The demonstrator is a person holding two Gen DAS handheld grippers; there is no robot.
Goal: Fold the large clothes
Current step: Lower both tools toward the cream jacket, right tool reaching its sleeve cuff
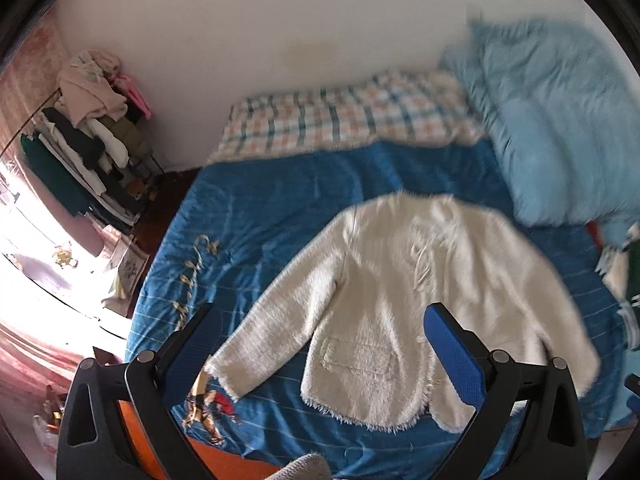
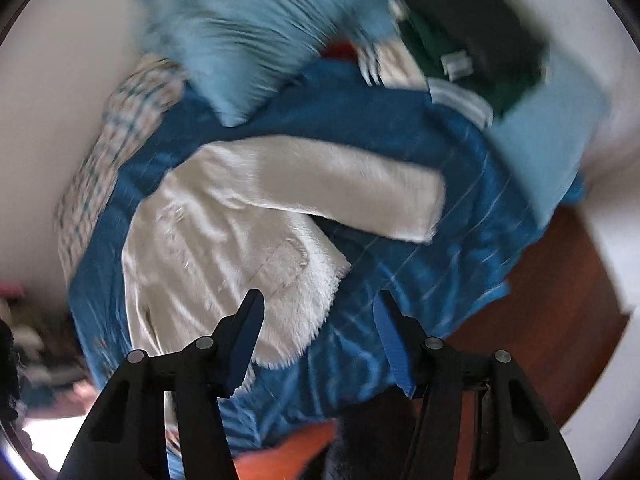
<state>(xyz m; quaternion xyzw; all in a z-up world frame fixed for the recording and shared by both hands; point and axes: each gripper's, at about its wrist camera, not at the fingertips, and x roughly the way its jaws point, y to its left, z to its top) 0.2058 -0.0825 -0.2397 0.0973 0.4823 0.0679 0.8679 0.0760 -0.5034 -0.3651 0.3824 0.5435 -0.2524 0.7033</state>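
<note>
A cream fuzzy jacket (image 1: 400, 300) lies spread flat on the blue bedspread (image 1: 272, 208), front up, both sleeves out to the sides. My left gripper (image 1: 320, 316) is open and empty, held above the jacket's lower left part and its left sleeve. In the right wrist view the jacket (image 2: 224, 232) shows with one sleeve stretched to the right. My right gripper (image 2: 320, 308) is open and empty, above the jacket's hem corner and the bedspread (image 2: 420, 272). That view is blurred.
A light blue pillow (image 1: 560, 128) and a checked pillow (image 1: 344, 120) lie at the bed's head. A pile of dark and green clothes (image 2: 460, 48) sits on the bed's right. A loaded clothes rack (image 1: 88, 132) stands left. Wooden floor (image 2: 560, 300) lies beside the bed.
</note>
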